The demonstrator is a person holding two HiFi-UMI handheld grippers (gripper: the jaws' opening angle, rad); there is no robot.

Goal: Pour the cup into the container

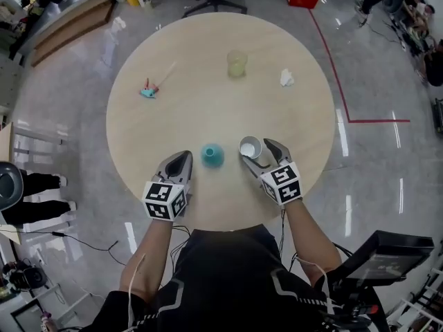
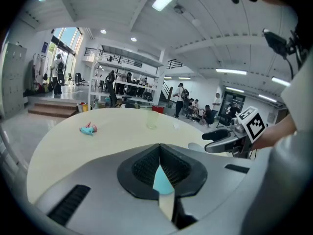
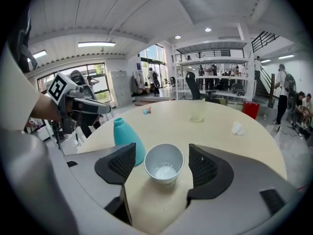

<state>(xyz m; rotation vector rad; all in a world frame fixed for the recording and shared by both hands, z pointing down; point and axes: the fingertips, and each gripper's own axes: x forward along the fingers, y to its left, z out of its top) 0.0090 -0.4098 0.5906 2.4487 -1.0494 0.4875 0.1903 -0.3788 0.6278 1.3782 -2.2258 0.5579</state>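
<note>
Your right gripper [image 1: 259, 154] stands spread around the white cup [image 1: 250, 146] at lower centre, just right of the teal bottle [image 1: 212, 155], your left gripper [image 1: 180, 163] clenched empty; the cup looks light and thin-walled, so pinch its sides gently below the rim.

Round pale wooden table [image 1: 208, 109], viewed from above.
- Near edge: a teal bottle [image 1: 212, 155] is stood upright between the two grippers.
- The left gripper [image 1: 184, 155] is held with jaws drawn together.
- The right gripper [image 1: 255, 151] is held with jaws spread. A white cup [image 1: 249, 146] is set between them, just beside the bottle.
- Far side: clear yellowish cup [image 1: 237, 63]; crumpled white tissue [image 1: 286, 79].
- Left: small teal-and-pink toy [image 1: 149, 91].
- A red line [image 1: 332, 71] is marked on the grey floor.
</note>
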